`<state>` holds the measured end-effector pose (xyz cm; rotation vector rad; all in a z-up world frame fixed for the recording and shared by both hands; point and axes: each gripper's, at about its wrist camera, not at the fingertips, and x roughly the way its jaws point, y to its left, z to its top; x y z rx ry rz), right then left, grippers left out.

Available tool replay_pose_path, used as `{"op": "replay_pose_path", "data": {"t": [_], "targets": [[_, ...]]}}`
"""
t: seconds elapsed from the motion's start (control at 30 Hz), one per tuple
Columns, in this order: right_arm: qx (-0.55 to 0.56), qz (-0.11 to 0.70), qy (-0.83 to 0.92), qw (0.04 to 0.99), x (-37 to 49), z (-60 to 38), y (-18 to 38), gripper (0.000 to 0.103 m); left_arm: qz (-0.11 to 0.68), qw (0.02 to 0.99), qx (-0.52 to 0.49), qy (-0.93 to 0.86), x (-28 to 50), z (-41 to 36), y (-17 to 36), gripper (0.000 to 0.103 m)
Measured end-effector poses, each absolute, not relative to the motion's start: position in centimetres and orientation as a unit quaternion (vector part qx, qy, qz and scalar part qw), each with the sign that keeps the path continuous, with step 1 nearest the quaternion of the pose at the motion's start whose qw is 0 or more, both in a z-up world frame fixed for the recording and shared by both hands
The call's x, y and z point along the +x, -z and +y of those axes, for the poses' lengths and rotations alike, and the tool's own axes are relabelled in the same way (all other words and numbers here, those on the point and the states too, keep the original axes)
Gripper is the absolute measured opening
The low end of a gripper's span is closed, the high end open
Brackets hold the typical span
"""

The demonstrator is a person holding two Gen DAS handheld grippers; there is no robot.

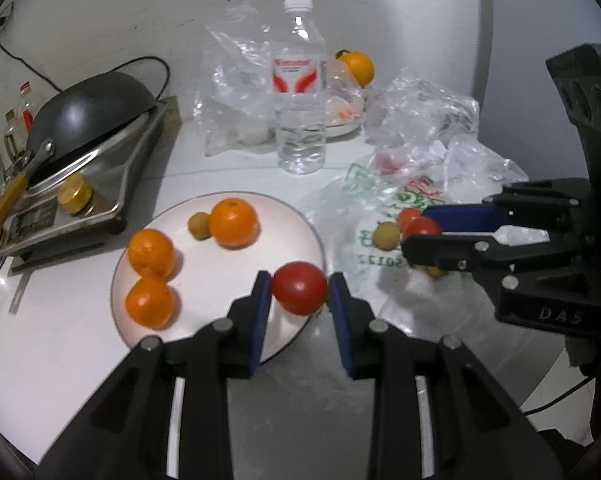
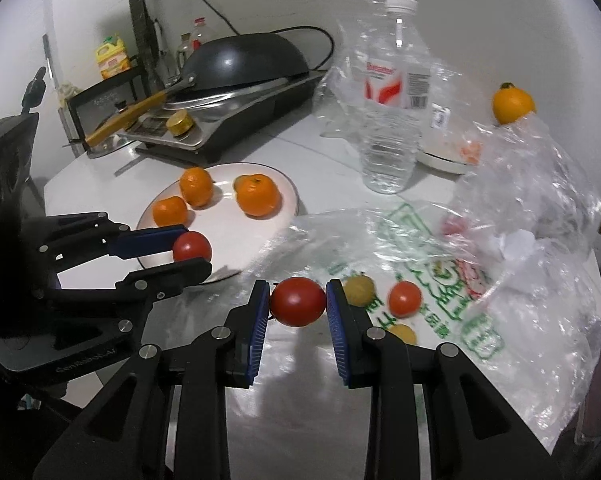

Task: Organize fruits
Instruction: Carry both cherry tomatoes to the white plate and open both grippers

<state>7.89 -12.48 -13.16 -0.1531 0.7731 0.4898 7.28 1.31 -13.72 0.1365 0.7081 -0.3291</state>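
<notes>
On the right gripper (image 1: 424,236) reads "DAS"; both it and the left gripper (image 1: 299,292) clamp tomatoes between fingers.

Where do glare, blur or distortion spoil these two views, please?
Left wrist view: glare whitens the plate; the water bottle label is blurred; edges bow. Right wrist view: the plastic bag glints, and the yellow fruit behind the fingers is smeared.
</notes>
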Motion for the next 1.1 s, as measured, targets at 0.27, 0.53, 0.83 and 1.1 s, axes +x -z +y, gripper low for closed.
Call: {"op": "replay_pose_path", "data": {"t": [0.27,0.53,0.83,1.1], "targets": [[-0.083,0.377,-0.257,0.886,8.3,-9.3,13.2,0.031,0.346,0.926,0.06,0.139,7.0,4.3,14.2,0.03],[-0.085,0.386,-0.284,0.874,9.4,-5.7,14.0,0.031,0.363,0.923,0.052,0.117,7.6,7.5,15.6,0.03],[-0.083,0.418,-0.3,0.854,10.9,-2.7,16.0,0.031,0.37,0.92,0.037,0.127,8.1,9.2,16.3,0.03],[-0.078,0.442,-0.297,0.843,11.5,-1.7,17.1,0.031,0.363,0.922,0.019,0.133,8.4,10.3,16.3,0.031]]}}
